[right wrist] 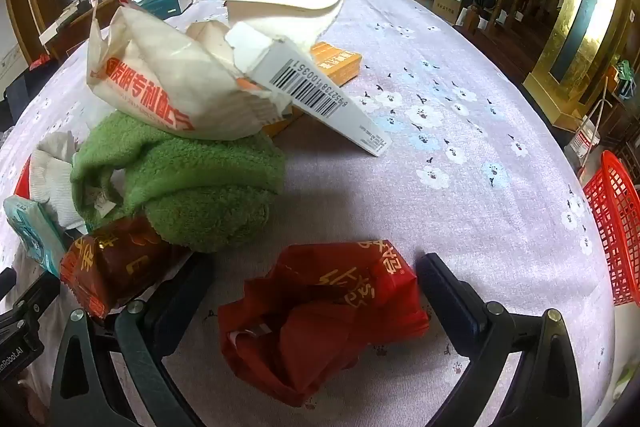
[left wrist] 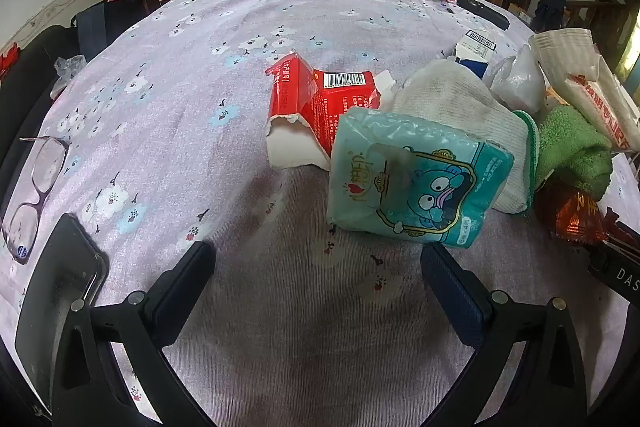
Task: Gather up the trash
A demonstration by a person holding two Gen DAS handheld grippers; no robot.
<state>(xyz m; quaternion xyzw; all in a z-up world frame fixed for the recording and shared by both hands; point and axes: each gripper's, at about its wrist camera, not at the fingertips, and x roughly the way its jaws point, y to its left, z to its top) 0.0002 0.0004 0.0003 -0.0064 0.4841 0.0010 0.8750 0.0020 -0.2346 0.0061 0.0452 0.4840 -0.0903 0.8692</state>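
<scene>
Left gripper (left wrist: 318, 263), jaws released, over bare tablecloth (left wrist: 180, 75); one teal tissue pack (left wrist: 416, 183) just beyond its right finger, one red tissue pack (left wrist: 316, 99) behind. Right gripper (right wrist: 314, 279), jaws spread, straddles one crumpled red wrapper (right wrist: 320, 323), apparently untouched. One red basket (right wrist: 616, 231) hangs past the table's right edge; open cloth lies between.
</scene>
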